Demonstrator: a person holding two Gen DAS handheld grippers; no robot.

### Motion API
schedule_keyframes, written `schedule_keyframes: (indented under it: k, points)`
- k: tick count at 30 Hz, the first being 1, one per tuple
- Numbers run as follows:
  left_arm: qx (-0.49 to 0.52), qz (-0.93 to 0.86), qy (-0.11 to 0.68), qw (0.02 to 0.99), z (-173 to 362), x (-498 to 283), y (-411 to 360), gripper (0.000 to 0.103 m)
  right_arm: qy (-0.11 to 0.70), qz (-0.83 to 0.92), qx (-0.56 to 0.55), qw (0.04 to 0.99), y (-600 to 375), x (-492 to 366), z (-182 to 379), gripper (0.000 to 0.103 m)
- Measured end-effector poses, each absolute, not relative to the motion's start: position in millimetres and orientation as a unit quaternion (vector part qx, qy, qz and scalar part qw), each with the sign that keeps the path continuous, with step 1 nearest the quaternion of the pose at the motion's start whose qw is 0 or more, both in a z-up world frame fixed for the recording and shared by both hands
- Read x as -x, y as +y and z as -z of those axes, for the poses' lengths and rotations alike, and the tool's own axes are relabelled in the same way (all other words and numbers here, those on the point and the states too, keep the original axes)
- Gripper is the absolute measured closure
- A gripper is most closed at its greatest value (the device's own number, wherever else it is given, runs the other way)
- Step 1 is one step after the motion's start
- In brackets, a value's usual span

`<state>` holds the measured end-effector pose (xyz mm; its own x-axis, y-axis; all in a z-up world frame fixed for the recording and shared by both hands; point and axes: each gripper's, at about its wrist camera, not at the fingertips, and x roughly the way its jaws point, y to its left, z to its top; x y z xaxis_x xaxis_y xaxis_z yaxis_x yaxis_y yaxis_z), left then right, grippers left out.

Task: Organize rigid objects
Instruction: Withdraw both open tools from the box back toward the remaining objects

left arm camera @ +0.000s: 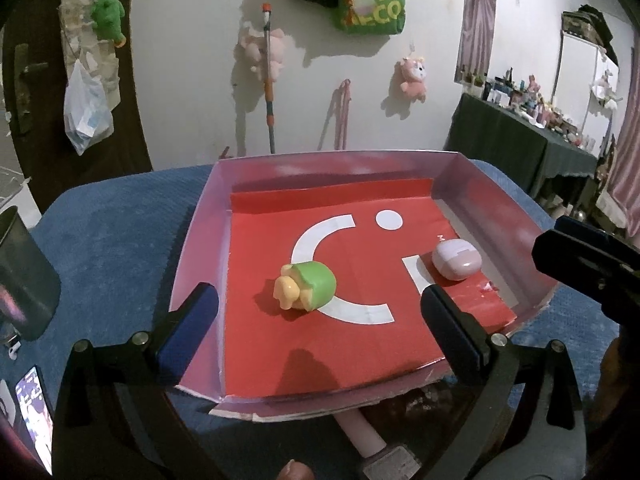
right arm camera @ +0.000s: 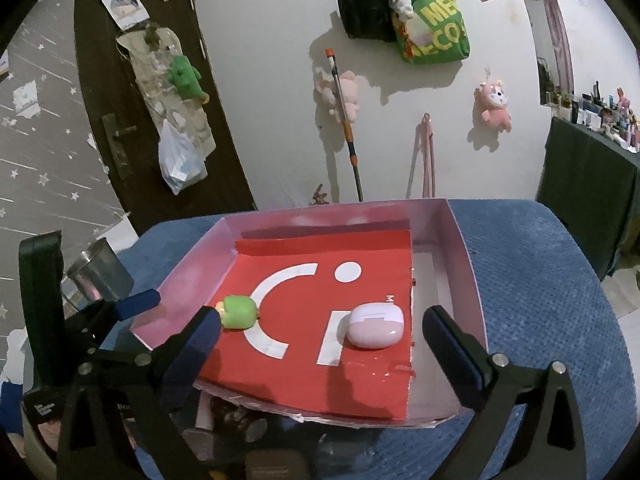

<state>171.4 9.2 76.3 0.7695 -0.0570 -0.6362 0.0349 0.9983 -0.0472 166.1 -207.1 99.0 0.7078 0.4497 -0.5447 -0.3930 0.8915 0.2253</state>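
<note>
Shallow pink-walled box on the blue-covered desk, floor lined with a red sheet bearing white curved marks and a white dot. Inside, a green-and-yellow toy figure lying near the middle of the red sheet, on the white arc; seen from the right wrist, same toy toward the box's left wall. Pink earbud case toward the right side of the box, well apart from the toy, lid closed; in the right view resting on the red sheet beside a white bar. Left gripper spread wide, empty, hovering over the box's near edge. Right gripper likewise wide and empty, the earbud case between its fingers. Metal cup on the desk left of the box. Lit phone screen at lower left.
</note>
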Motion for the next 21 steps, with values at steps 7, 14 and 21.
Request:
schedule_keyframes:
  k: [7,14,21]
  points:
    - [0.03,0.033,0.337,0.941,-75.3,-158.8,9.3,0.0,0.282,-0.232,-0.061,0.929,-205.6,-148.0,-101.1,0.0]
    - [0.004,0.025,0.327,0.945,-74.8,-142.3,-1.5,0.0,0.274,-0.229,-0.075,0.931,-207.4,-136.3,-102.2,0.0]
    - [0.005,0.028,0.328,0.944,-74.4,-132.7,-1.7,0.0,0.276,-0.23,-0.081,0.93,-209.6,-128.5,-100.6,0.0]
